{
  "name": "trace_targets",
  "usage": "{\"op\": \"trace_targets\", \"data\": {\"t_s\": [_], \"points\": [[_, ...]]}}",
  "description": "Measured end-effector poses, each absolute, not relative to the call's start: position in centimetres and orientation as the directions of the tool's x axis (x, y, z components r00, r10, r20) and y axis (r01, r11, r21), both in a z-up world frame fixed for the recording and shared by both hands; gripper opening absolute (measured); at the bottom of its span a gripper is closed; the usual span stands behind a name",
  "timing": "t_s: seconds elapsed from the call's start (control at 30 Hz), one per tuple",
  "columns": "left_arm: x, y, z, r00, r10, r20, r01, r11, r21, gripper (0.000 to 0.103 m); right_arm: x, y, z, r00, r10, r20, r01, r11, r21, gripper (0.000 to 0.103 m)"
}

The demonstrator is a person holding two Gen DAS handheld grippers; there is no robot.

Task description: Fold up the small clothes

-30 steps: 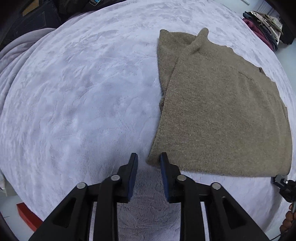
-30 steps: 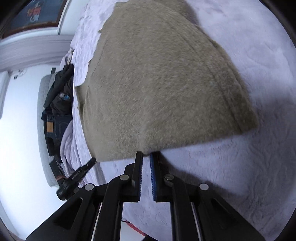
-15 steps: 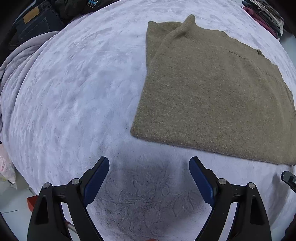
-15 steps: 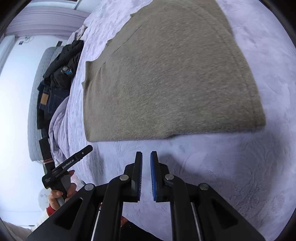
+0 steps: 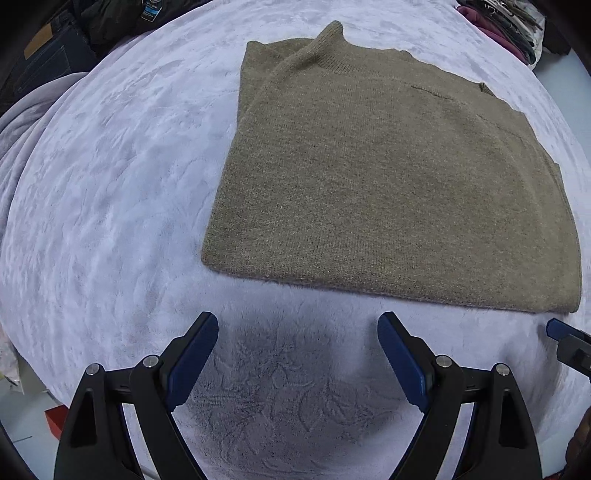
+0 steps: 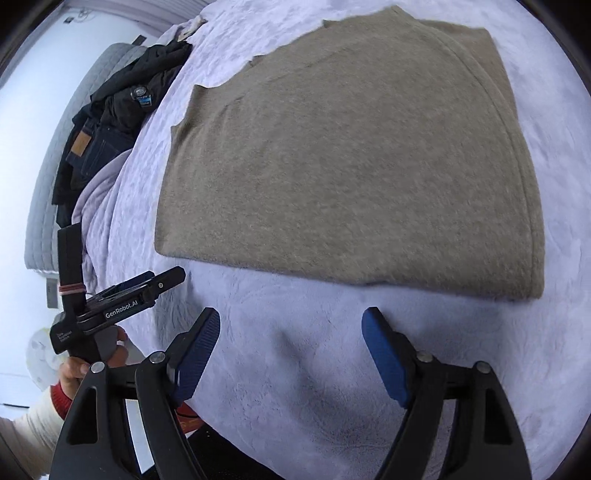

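A folded olive-brown knit sweater point(image 5: 391, 177) lies flat on a pale lilac plush blanket point(image 5: 110, 184); its collar points away from me. It also shows in the right wrist view point(image 6: 351, 158). My left gripper point(image 5: 297, 325) is open and empty, just short of the sweater's near edge. My right gripper point(image 6: 291, 319) is open and empty, also just short of the near edge. The left gripper shows from the side in the right wrist view point(image 6: 147, 284). A tip of the right gripper shows at the right edge of the left wrist view point(image 5: 565, 332).
Dark jeans and black clothes point(image 6: 107, 122) are piled at the far left of the bed. A stack of folded clothes point(image 5: 506, 26) sits at the far right. The blanket's front edge drops off just behind both grippers. A red box point(image 5: 55, 421) lies on the floor.
Both grippers let go of the sweater's near edge and backed off toward me. The left opened first, the right opened in the last half second. The sweater now lies flat.
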State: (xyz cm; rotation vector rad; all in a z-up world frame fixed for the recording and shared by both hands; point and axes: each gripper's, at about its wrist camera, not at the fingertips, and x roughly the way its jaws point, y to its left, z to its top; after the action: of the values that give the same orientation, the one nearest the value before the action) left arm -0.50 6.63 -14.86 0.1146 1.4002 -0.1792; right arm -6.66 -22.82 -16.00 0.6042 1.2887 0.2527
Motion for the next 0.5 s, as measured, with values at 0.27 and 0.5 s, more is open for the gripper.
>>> {"op": "trace_targets", "data": {"t_s": [0.27,0.5], "points": [[0.6,9.4,-14.7,0.191,-0.098,-0.977,0.200,0.978,-0.059,0.089,0.9,-19.4,-13.7,0.346,0.573,-0.743,0.074,0.773,0.630,0.033],[2.2,12.9,-15.3,0.191,-0.135,-0.972,0.233,0.968,-0.089,0.089,12.0,-12.6,-12.7,0.346,0.506,-0.790,0.061,0.828,0.558,0.051]]}}
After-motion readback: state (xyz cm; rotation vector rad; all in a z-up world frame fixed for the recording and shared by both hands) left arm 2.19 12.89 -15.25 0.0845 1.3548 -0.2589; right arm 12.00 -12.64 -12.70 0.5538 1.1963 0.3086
